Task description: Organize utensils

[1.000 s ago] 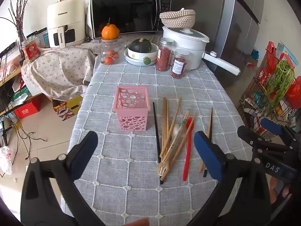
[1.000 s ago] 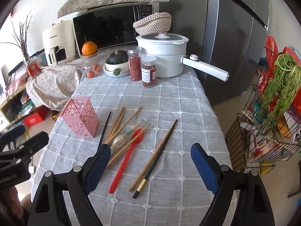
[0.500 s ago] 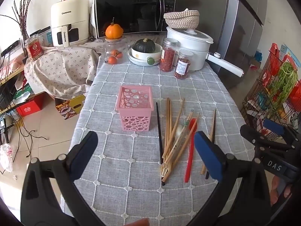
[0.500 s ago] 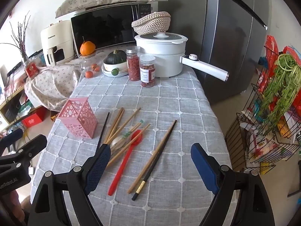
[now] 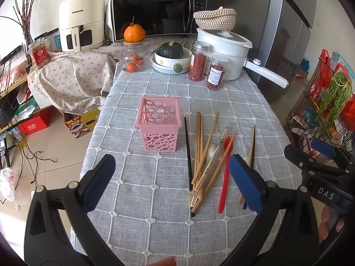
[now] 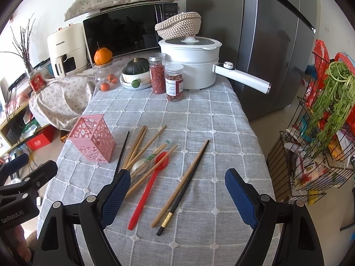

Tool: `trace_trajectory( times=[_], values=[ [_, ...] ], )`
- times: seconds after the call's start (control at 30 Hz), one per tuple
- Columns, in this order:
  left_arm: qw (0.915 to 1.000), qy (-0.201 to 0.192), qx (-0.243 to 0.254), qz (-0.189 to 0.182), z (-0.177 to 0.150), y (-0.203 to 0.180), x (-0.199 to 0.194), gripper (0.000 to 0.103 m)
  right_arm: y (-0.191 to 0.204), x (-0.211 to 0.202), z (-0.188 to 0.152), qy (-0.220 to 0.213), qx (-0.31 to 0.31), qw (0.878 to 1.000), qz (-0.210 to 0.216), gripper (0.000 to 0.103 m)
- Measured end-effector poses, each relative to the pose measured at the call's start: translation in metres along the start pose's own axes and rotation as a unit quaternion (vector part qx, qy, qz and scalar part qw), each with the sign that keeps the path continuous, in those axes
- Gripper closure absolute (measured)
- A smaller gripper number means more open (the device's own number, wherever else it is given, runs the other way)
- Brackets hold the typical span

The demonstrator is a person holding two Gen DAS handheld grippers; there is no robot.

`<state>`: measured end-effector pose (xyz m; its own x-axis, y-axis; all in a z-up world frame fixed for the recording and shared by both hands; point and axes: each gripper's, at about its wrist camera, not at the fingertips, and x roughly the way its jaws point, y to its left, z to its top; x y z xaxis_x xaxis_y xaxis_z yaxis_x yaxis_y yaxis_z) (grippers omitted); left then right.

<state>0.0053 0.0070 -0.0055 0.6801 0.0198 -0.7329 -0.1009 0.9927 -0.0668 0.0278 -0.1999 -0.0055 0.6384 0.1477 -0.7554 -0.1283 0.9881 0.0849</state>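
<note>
Grey checked tablecloth (image 6: 221, 119) fills mid-frame. At centre left of the right wrist view stands a pink perforated plastic basket (image 6: 92, 140), apparently empty. Right of it lie scattered wooden chopsticks (image 6: 142, 143), a red plastic spoon (image 6: 148, 185) and a black-and-wood chopstick pair (image 6: 185, 182), long axes running away from the jaws. Right gripper (image 6: 177, 197), jaws wide and empty, hangs nearest that pair; left gripper (image 5: 172, 177) likewise gapes empty.

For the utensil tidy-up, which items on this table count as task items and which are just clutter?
Task items: pink holder, empty; wooden chopsticks; black chopstick; red spoon; white spoon; separate chopstick pair.

Clutter: white pot; two spice jars; squash bowl; microwave.
</note>
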Motion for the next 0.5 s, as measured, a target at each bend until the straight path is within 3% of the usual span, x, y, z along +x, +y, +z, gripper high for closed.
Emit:
trace_trajectory(
  times=[0.5],
  values=[
    [0.9999,0.012,-0.002,-0.006,0.0000,-0.0034,0.0029,0.001,0.0006,0.0011,-0.0001,0.002,0.001,1.000,0.001,0.015]
  ],
)
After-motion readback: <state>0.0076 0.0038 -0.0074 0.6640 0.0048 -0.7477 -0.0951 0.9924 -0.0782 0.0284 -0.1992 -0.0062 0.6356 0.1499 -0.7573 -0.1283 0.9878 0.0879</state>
